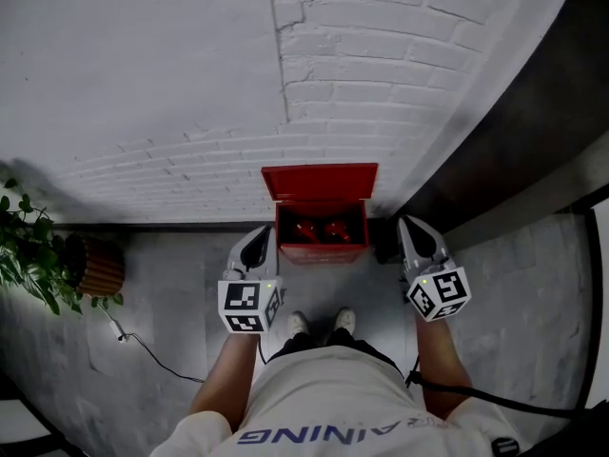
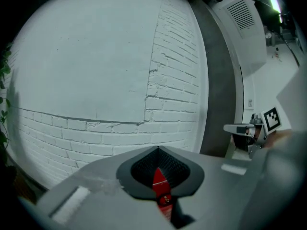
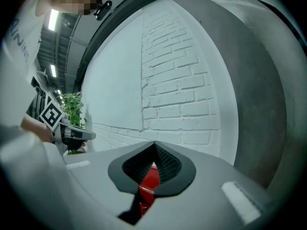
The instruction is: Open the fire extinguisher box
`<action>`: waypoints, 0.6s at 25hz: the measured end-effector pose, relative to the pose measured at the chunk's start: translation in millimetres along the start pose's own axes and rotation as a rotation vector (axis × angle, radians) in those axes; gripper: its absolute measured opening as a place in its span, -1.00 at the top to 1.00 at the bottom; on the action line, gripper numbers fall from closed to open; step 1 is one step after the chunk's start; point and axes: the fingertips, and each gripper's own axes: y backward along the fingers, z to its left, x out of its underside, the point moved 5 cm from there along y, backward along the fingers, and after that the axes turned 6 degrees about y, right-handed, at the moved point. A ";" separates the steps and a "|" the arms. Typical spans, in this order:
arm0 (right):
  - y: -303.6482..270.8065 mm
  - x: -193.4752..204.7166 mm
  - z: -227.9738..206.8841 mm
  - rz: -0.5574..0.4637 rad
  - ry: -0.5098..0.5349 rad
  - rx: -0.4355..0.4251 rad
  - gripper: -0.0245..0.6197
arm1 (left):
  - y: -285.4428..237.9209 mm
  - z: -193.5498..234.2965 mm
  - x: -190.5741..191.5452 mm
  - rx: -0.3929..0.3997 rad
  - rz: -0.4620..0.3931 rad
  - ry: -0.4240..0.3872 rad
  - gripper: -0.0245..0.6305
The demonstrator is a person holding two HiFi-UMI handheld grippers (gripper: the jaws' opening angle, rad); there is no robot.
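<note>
The red fire extinguisher box (image 1: 321, 215) stands on the floor against the white brick wall (image 1: 362, 74). Its lid (image 1: 320, 181) is raised and leans back on the wall. Red extinguishers (image 1: 321, 230) show inside. My left gripper (image 1: 255, 248) hangs just left of the box, my right gripper (image 1: 412, 233) just right of it. Neither touches the box. In the left gripper view the left gripper (image 2: 157, 150) has its jaws meeting at the tip, with a sliver of red showing behind. The right gripper (image 3: 154, 145) looks the same in its own view, holding nothing.
A potted plant (image 1: 27, 255) in a ribbed pot (image 1: 98, 267) stands at the left, with a cable (image 1: 143, 347) on the grey floor. A dark wall band (image 1: 514, 141) runs at the right, a black object (image 1: 385, 241) beside the box. My shoes (image 1: 322, 322) are in front of it.
</note>
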 end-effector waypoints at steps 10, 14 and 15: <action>3.1 1.7 0.9 0.009 0.011 -0.005 0.92 | 1.2 0.6 -1.4 -0.001 -0.009 -0.009 0.92; 5.2 3.4 4.1 0.012 0.015 -0.005 0.92 | 6.1 2.8 0.0 -0.005 -0.006 -0.007 0.92; 5.6 3.7 4.8 0.013 0.016 -0.005 0.92 | 7.4 3.2 1.0 -0.006 0.001 -0.005 0.92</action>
